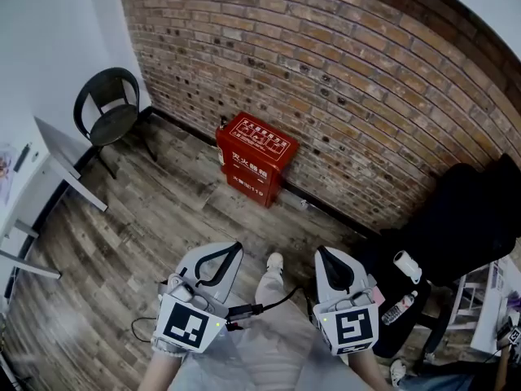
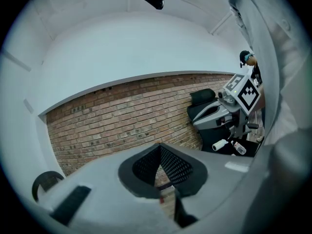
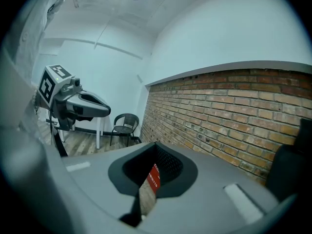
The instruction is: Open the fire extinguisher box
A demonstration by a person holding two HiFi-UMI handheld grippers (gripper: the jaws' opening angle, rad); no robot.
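Both shut together and empty, left tool (image 1: 230,255) and right tool (image 1: 324,259); red fire extinguisher box (image 1: 255,163) sits closed on the floor (image 1: 163,218) against the brick wall (image 1: 366,96), well apart from them; if I arrive with tips closed I may skate off the lid (image 1: 259,139) or shove the box.

Bare plank floor (image 1: 187,210) ahead of my fingers (image 1: 218,259): open run to red box (image 1: 254,157). Brick wall (image 1: 366,96) blocks beyond. White table (image 1: 61,165) far left, black seat (image 1: 456,218) close right.
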